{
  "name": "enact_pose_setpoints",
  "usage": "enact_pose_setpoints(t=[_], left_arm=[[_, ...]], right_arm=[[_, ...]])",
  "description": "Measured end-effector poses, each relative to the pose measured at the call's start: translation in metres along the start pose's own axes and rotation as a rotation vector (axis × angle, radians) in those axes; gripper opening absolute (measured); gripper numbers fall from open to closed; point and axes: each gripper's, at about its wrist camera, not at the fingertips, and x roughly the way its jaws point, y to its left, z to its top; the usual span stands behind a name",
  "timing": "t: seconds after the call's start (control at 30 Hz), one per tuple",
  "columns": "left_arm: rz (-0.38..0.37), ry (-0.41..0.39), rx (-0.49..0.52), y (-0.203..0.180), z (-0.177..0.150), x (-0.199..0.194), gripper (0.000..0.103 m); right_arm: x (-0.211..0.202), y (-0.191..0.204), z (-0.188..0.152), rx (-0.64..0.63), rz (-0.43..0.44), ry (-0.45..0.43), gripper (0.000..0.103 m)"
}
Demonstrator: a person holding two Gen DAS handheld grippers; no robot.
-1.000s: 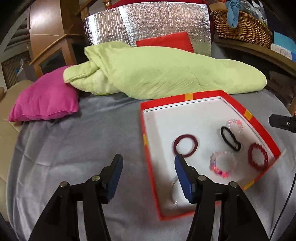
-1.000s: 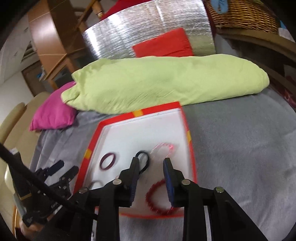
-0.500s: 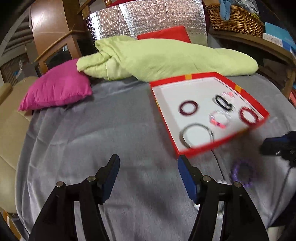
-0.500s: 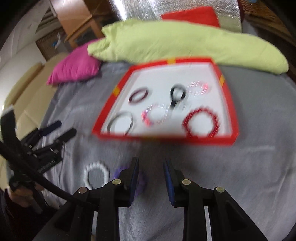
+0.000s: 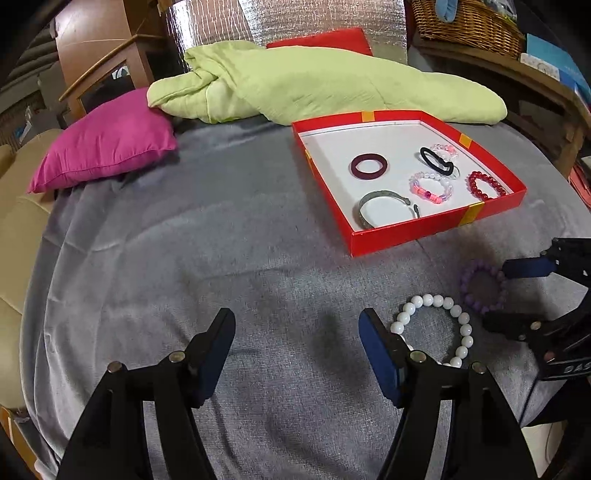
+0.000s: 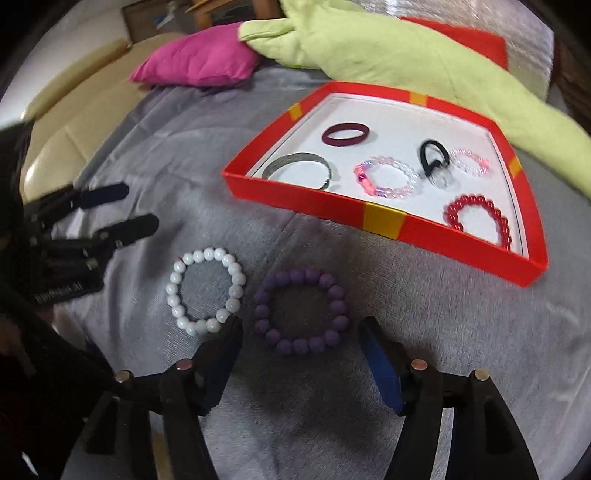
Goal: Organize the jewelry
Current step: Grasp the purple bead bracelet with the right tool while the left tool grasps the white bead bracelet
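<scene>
Two bracelets lie outside the box.
Your right gripper (image 6: 301, 336) has just spread wide around the purple bracelet (image 6: 301, 312); your left gripper (image 5: 297, 332) gapes empty beside the white bracelet (image 5: 432, 325).

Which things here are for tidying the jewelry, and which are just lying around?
For the job:
- red box
- white bead bracelet, on the grey blanket
- purple bead bracelet, on the blanket
- bracelets already in the box, like the red bead bracelet

Just lying about:
- pink pillow
- green quilt
- wicker basket
</scene>
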Motion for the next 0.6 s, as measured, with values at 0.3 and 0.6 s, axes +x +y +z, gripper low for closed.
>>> enact_pose_setpoints(t=[0.3, 0.6], left_arm=[[-0.102, -0.004, 0.057, -0.015, 0.0, -0.006, 0.07], [-0.325, 0.041, 0.05, -0.038, 0.0, -0.002, 0.074]], right_arm=[[0.0, -0.006, 0.004, -0.039, -0.081, -0.043, 0.021], [-0.004, -0.041, 0.01, 0.057, -0.112, -0.025, 0.021]])
